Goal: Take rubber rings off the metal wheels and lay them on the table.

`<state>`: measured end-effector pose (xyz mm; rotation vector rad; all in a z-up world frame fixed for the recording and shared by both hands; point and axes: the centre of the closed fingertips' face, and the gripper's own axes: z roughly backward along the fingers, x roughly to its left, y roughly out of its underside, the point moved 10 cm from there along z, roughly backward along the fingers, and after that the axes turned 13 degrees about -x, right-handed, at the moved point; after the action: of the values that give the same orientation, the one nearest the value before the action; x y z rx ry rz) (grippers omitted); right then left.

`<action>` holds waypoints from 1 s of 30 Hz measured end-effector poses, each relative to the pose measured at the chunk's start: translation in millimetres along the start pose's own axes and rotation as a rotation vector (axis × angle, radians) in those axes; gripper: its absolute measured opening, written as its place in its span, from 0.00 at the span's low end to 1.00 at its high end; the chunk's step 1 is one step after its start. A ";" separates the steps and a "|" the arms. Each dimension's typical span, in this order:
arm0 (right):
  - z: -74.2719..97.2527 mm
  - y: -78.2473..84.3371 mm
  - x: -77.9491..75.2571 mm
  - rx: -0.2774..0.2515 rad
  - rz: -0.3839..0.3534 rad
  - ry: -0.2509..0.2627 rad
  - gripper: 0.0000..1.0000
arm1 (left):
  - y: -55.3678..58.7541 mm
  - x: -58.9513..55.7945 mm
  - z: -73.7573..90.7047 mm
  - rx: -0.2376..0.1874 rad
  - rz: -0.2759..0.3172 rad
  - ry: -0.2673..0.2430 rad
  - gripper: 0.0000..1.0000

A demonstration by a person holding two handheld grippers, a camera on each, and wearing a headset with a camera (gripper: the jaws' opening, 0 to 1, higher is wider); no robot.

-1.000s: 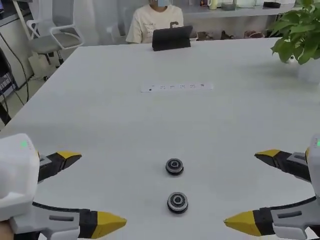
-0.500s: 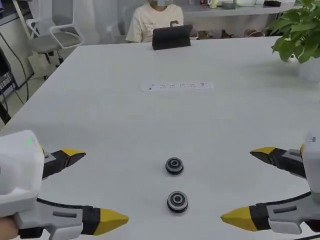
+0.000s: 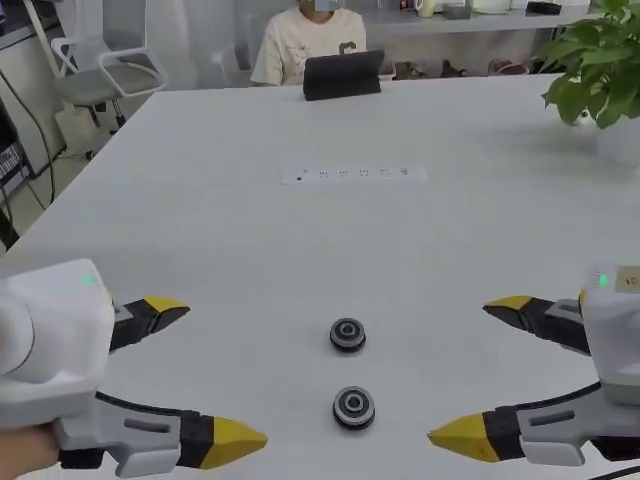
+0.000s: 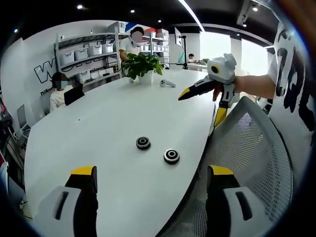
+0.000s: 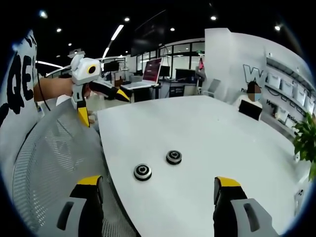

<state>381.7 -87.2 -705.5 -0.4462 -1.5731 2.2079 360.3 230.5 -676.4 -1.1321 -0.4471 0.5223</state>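
**Head view: two ringed wheels lie between wide-open grippers**

Two small round metal wheels lie flat on the matte, pale grey table (image 3: 200, 200), one behind the other and a little apart. The far wheel (image 3: 348, 335) and the near wheel (image 3: 353, 407) each show a bright silvery hub inside a dark rubber ring (image 3: 337, 408), still seated on the rim. Further back lie a flat white power strip (image 3: 355, 174), a dark tablet (image 3: 343, 75) in front of a seated person (image 3: 305, 40), and a leafy green plant (image 3: 595, 60) at the right edge.

Compared with a second ago, both grippers have edged inward toward the wheels, which sit where they were.

The left gripper (image 3: 223, 374) has a white and grey body with pointed yellow-tipped jaws. The jaws are spread wide, hold nothing, and are well clear of both wheels. The right gripper (image 3: 460, 371) mirrors it on the other side, its jaws equally far apart and touching nothing. In the left gripper view, a grey mesh chair back (image 4: 247, 148) curves along the table edge.
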 end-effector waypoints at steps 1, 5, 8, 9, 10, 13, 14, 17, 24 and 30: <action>-0.9 -0.2 -0.4 0.000 0.000 -0.003 0.92 | -0.7 0.6 -0.8 -0.003 -0.001 0.001 0.89; -5.5 -1.4 -1.0 -0.007 -0.005 -0.013 0.92 | -2.8 2.8 -6.5 -0.005 -0.003 0.018 0.88; -9.2 -1.5 -1.4 -0.005 -0.002 -0.019 0.91 | -3.0 4.5 -10.5 0.000 -0.014 0.028 0.88; -10.4 -1.4 -1.9 -0.005 0.000 -0.021 0.91 | -2.9 5.2 -11.5 0.000 -0.012 0.031 0.88; -11.1 -1.3 -2.4 -0.005 -0.001 -0.023 0.91 | -3.1 5.7 -12.6 -0.003 -0.008 0.035 0.87; -13.6 -1.1 -5.1 -0.008 -0.002 -0.023 0.91 | -4.5 7.0 -16.8 -0.009 0.001 0.045 0.87; -13.9 -1.1 -5.4 -0.008 -0.003 -0.023 0.91 | -4.8 7.0 -17.9 -0.009 -0.002 0.048 0.87; -16.8 -1.2 -7.0 -0.010 -0.002 -0.028 0.90 | -5.9 8.5 -22.4 -0.005 -0.019 0.059 0.86; -23.5 -2.6 -8.6 -0.011 0.010 -0.046 0.90 | -10.1 11.7 -31.0 -0.008 -0.025 0.081 0.85; -28.6 -1.6 -10.7 -0.004 0.024 -0.062 0.89 | -11.0 12.8 -38.9 0.001 -0.040 0.100 0.84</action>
<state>404.7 -68.4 -712.8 -0.4037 -1.6120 2.2567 394.9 206.2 -679.3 -1.1409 -0.3822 0.4288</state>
